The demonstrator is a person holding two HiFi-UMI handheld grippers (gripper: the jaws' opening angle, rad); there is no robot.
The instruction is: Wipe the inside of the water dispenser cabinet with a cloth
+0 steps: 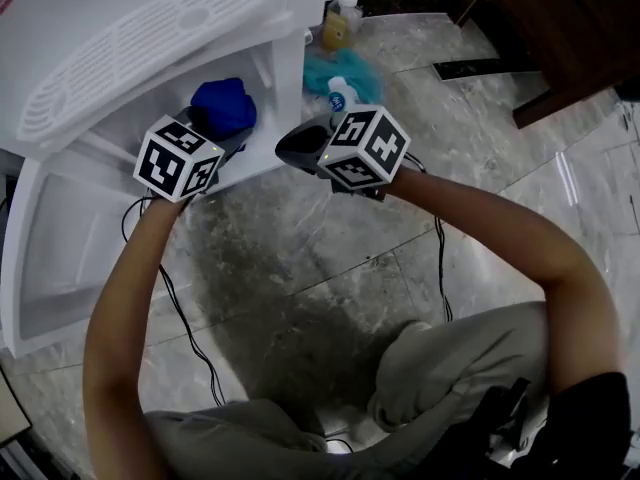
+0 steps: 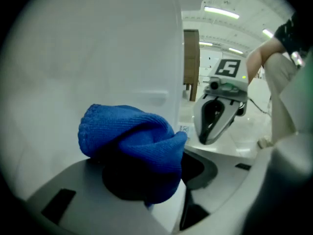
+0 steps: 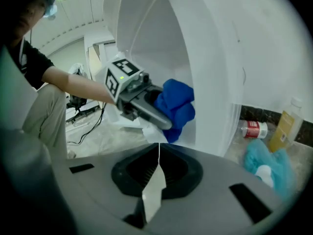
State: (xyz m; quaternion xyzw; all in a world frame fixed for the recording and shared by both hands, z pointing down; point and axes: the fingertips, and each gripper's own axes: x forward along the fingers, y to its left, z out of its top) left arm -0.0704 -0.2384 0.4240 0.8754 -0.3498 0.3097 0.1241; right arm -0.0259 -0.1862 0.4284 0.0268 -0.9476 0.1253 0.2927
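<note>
Grey tongs (image 2: 144, 180) (image 3: 157, 156) carry black-and-white marker cubes (image 1: 178, 158); trousers (image 1: 455, 368) are khaki.

A teal cloth (image 1: 335, 73) is lying on the marble floor (image 1: 330, 258), with a blue-labelled bottle (image 1: 342, 95) resting on it. An amber bottle (image 1: 336, 28) is standing near it. Black cables (image 1: 190, 333) are trailing across the floor.

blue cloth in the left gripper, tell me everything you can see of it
The blue cloth is a bright blue, knitted-looking microfibre rag, bunched into a rounded wad with deep folds. The left gripper clamps its lower part, so most of it bulges past the jaws. It sits inside the open white cabinet, close to a wall; contact there cannot be told.
</note>
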